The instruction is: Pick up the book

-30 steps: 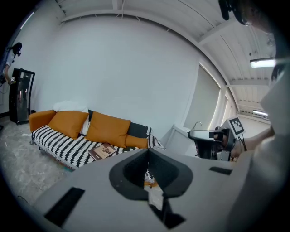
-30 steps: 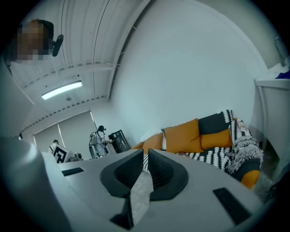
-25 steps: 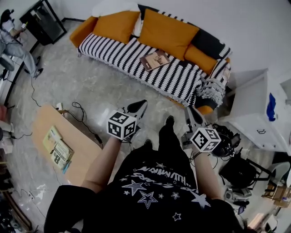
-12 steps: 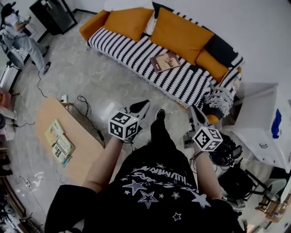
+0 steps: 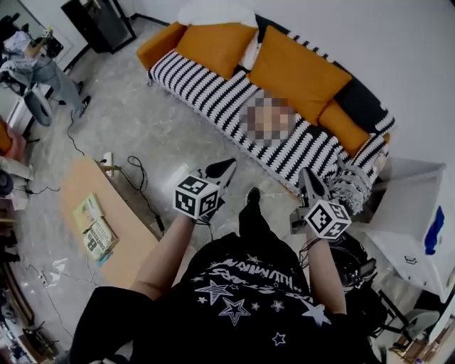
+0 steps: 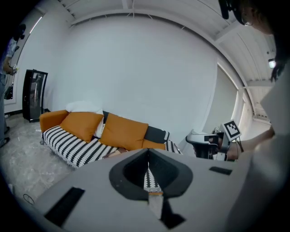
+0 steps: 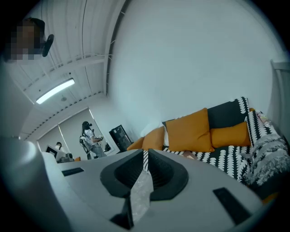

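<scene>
one sofa [image 5: 206, 89] fills the top of the head view, its seat under a black-and-white striped throw [image 5: 306, 146]. next in size are one low wooden table [image 5: 128, 245] at the left, one white cabinet [image 5: 409, 206] at the right and one black cabinet [image 5: 106, 20] in the far corner. on the sofa lean three orange cushions [image 5: 298, 70], one black cushion [image 5: 364, 105] and one white pillow [image 5: 213, 12]. two grippers are held out in front of the person: the left gripper [image 5: 227, 166] and the right gripper [image 5: 306, 174], each with one marker cube. both point at the sofa's front edge, well apart from each other. in each gripper's own view the jaws are pressed together with only a hairline slit, and nothing is between them. two booklets [image 5: 98, 239] lie side by side on the table.

the book [image 6: 113, 152] lies flat on the striped seat near the middle of the sofa; a blurred patch covers it in the head view, and only a brown sliver shows in the left gripper view.

against the earlier frames, the sofa and the book sit lower and closer to the grippers, the table has slid toward the left edge, and both grippers' tips now reach close to the throw's front edge. the jaws were closed then too.
</scene>
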A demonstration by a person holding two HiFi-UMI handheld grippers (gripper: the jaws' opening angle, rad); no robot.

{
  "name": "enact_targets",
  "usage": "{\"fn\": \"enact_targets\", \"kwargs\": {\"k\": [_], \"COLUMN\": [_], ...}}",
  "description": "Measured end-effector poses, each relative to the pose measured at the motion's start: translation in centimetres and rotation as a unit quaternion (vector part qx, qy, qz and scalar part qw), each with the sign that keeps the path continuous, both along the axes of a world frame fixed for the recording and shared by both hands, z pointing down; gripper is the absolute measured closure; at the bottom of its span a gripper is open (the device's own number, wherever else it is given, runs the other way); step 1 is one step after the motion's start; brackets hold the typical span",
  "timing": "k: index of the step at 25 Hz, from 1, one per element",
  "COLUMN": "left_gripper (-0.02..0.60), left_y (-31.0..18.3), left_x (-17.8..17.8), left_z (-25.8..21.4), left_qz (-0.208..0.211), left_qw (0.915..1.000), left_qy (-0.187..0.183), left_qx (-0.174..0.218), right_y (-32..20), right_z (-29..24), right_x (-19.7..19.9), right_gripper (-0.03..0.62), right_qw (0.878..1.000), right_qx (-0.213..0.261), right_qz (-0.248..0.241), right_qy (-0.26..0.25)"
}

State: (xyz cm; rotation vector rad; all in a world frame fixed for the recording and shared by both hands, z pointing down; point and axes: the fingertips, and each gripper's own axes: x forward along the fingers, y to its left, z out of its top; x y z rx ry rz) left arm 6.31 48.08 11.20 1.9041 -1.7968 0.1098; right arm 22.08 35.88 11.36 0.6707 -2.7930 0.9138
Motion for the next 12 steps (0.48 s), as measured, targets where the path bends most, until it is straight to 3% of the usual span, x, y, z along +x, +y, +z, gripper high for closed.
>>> {"fn": "enact_targets", "kwargs": {"k": [12], "left_gripper": [0.574], "left_y": [-8.7], "left_x": [-3.2], "left_z": [-1.1], "left_qz": [-0.005], "left_qw": [0.9998], "left_qy": [-0.014], "left_qx": [-0.016], "right_y": [-9.9], "right_z": [1.3], "right_x": [-3.0], "right_gripper": [0.548], "right_qw": [0.999], "right_qx": [-0.043], "right_qz": [0.005], "right_qy": [-0.017]}}
